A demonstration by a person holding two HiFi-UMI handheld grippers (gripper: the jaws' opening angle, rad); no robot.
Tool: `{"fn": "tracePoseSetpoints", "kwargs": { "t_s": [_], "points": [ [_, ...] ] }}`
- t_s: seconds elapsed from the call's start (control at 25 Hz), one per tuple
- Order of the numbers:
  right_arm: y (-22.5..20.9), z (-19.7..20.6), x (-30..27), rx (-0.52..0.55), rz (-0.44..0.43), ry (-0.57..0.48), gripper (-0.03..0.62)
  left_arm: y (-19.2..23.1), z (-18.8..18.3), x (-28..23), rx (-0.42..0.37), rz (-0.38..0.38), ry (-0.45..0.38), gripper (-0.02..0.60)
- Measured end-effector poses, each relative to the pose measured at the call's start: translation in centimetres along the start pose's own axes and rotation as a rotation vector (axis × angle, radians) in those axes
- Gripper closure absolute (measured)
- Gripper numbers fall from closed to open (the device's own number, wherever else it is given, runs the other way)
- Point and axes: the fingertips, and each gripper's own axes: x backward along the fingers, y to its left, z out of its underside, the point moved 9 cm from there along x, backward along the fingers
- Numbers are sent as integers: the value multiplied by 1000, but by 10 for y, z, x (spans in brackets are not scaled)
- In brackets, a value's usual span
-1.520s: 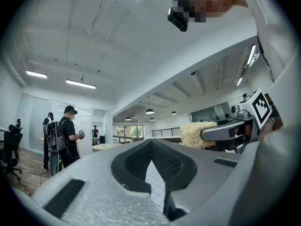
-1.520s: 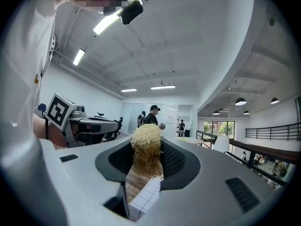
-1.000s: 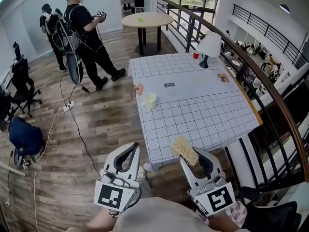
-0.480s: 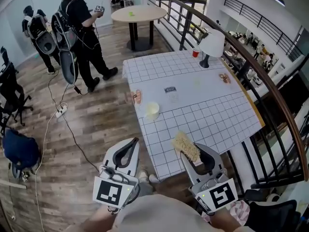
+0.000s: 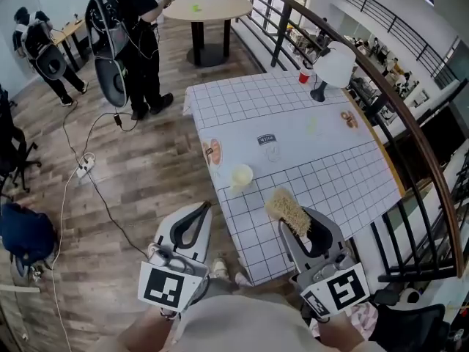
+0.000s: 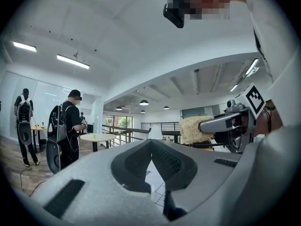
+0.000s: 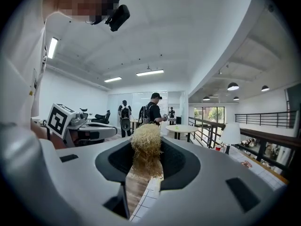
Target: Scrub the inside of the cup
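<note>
A pale yellow cup [image 5: 242,176] stands upright near the left edge of the grid-patterned table [image 5: 337,174]. My right gripper [image 5: 306,218] is shut on a straw-coloured scrubbing brush [image 5: 286,208], whose bristle head sticks out past the jaws over the table's near corner. In the right gripper view the brush [image 7: 146,147] fills the gap of the right gripper [image 7: 146,150]. My left gripper [image 5: 202,208] is shut and empty, over the floor left of the table. The left gripper view shows the left gripper [image 6: 151,144] with its jaws closed, and the brush [image 6: 193,130] at right. The cup is apart from both grippers.
A white lamp [image 5: 334,67] and a red cup [image 5: 305,76] stand at the table's far end, a small card [image 5: 268,140] mid-table. A railing [image 5: 396,116] runs along the right. Two people [image 5: 132,20] stand by a round table [image 5: 207,7]. A cable [image 5: 95,174] lies on the floor.
Both grippers have moved forward toward the table; the brush head now hangs over its near corner. The cup and table sit closer in the head view.
</note>
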Motion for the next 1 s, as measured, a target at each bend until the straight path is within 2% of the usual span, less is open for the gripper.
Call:
{"fn": "tracePoseSetpoints", "kwargs": {
  "t_s": [0.16, 0.4, 0.64, 0.84, 1.0],
  "points": [
    [-8, 3, -18, 21, -1, 29, 457, 10, 6, -11, -18, 0, 10, 569],
    [-29, 22, -33, -4, -48, 56, 457, 11, 15, -28, 4, -14, 39, 568],
    [-50, 33, -48, 9, -81, 66, 457, 2, 25, -40, -19, -37, 108, 568],
    [-60, 49, -57, 25, -103, 122, 457, 4, 49, -59, -57, -1, 186, 567],
    [-71, 55, -67, 24, -99, 127, 457, 10, 67, -80, -137, 48, 218, 565]
  ]
}}
